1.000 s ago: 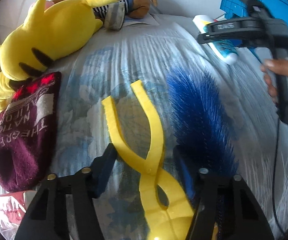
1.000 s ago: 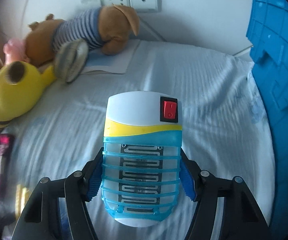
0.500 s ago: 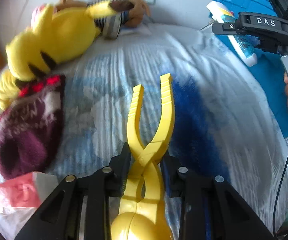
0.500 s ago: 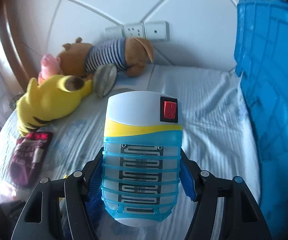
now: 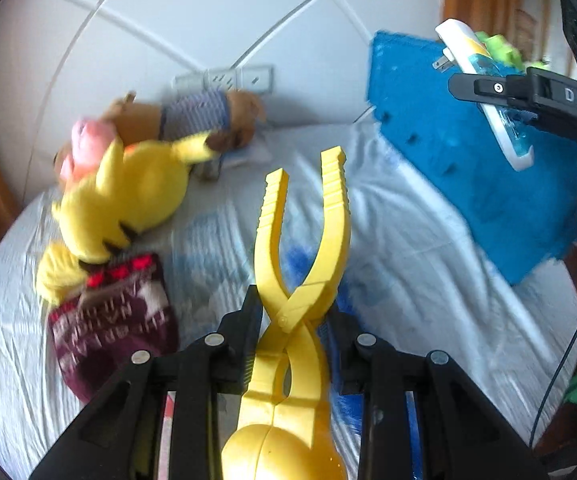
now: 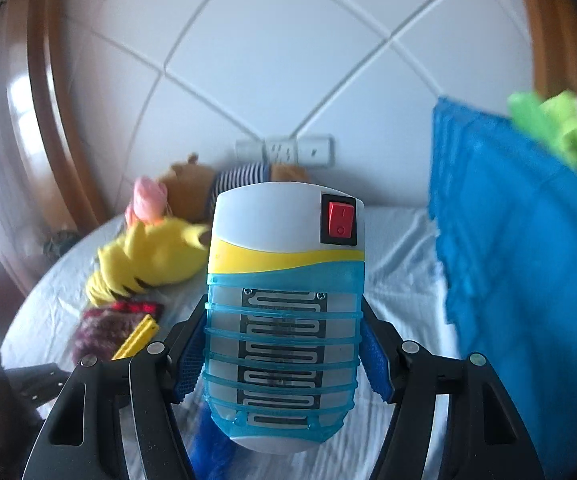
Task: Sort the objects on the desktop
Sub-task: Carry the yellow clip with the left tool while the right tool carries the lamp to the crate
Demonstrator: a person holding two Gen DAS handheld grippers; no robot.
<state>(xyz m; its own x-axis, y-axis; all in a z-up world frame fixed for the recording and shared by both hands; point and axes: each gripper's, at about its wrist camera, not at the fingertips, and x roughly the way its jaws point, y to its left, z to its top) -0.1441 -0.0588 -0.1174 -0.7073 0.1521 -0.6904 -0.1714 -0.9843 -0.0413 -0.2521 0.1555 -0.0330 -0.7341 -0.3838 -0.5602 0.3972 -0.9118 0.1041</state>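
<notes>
Left gripper [image 5: 292, 320]: fingers clamped narrow on yellow tongs [image 5: 302, 248], handles fanning ahead.
Left of the fingers: maroon sock [image 5: 112, 312], lettering unreadable; blurred yellow plush [image 5: 128, 196].
Right gripper [image 6: 284, 352]: "DAS" on its arm; fingers grip a blue-white plug-in lamp [image 6: 286, 280], red switch uppermost.
Right of the fingers: blue crate [image 6: 528, 260], cut off.

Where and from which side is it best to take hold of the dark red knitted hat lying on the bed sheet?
Probably grip the dark red knitted hat at the edge nearest the camera, coming from above with the jaws spanning its narrow width. It lies flat and limp on the white bed sheet, and the yellow plush toy lies close against its far end, so that side is crowded.
</notes>
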